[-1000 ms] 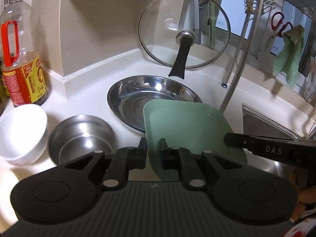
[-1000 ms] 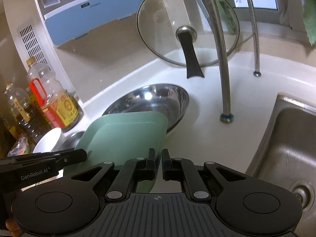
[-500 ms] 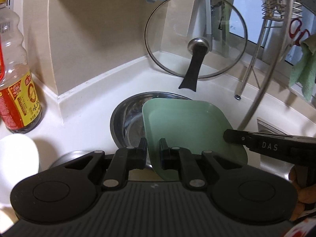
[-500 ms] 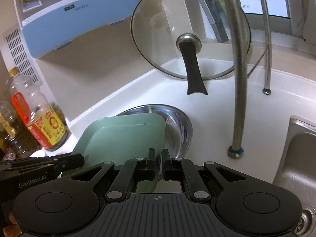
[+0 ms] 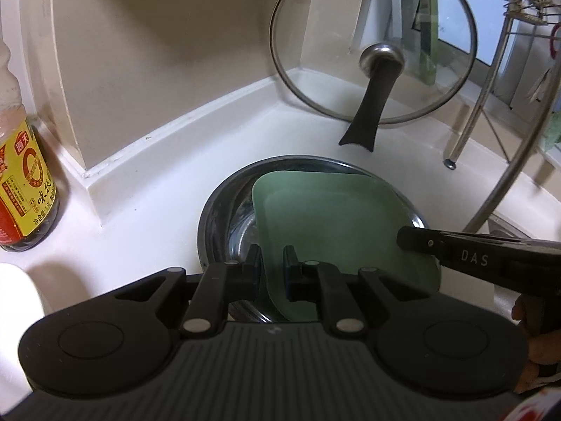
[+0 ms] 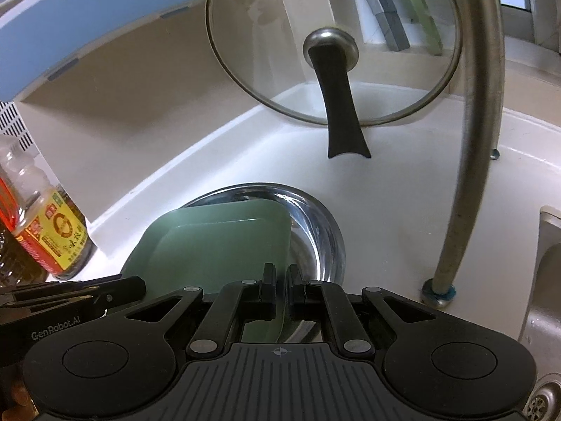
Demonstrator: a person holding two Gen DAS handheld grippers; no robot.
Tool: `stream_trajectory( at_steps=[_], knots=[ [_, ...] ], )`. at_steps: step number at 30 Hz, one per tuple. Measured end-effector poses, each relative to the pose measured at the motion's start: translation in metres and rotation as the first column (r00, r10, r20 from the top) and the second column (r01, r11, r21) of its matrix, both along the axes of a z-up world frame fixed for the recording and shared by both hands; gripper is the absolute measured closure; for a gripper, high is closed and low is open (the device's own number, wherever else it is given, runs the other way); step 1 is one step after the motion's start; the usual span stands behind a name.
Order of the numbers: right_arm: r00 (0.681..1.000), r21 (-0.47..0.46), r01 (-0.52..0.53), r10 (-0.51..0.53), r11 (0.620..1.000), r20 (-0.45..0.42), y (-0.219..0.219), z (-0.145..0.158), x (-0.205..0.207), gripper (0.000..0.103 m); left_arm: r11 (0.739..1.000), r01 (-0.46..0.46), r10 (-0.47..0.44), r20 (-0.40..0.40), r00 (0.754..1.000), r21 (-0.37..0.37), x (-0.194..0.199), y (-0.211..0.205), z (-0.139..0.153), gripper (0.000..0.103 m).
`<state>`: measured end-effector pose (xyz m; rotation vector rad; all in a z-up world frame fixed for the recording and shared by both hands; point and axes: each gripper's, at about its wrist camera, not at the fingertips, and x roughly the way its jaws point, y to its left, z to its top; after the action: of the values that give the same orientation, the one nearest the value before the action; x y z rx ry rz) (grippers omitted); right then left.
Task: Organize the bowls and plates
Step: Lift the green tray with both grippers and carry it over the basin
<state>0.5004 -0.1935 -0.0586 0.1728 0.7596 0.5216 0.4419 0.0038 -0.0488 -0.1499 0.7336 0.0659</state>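
1. Left gripper point(image 5: 271, 266): fingers point(image 5: 253, 266) pinching near-left edge of green plate point(image 5: 329, 224); rim sits in the narrow gap btw the two pads. Gripper angled downward.

2. Right gripper point(image 6: 281, 287): fingers point(image 6: 269, 289) pinching the plate's near-right edge, rim clamped btw pads. In left-wrist view its black body shows to the right of the left fingers, tip at the plate's right edge. A bit of the person's hand point(image 5: 536, 347) shows behind it, lower right.

3. Green plate: squarish w/ rounded corners, held by both grippers at once, one per side. Lies just ahead of both sets of fingers, over the steel basin point(image 5: 224, 210), covering most of its middle and right. Cannot tell if the plate's underside touches the basin or hangs just above.

4. Steel basin: wide, shallow, shiny, round. On white table point(image 5: 147, 210), directly ahead of and below the fingers; left inner wall uncovered.

5. Glass lid point(image 5: 371, 42): round, metal knob, black handle pointing down. Stands tilted against the corner wall, beyond the basin, well ahead of the fingers.

6. Sauce bottle point(image 5: 21, 189): red-yellow label, far left of left fingers, upright at the wall.

7. White bowl point(image 5: 17, 315): only an edge seen, near-left of left gripper, partly cut off.

8. Metal rack leg point(image 6: 470, 140): curved tube, foot on table, right of right fingers; sink point(image 6: 547, 280) rim beyond it, far right.
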Motion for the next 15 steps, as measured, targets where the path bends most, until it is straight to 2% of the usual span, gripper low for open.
stream_trajectory(
  at_steps=[15],
  knots=[
    [0.999,-0.03,0.017,-0.018,0.999,-0.037,0.01,-0.017,0.02,0.096,1.0,0.011,-0.01,-0.067,0.998,0.007,0.024,0.006,-0.015,0.092]
  ],
)
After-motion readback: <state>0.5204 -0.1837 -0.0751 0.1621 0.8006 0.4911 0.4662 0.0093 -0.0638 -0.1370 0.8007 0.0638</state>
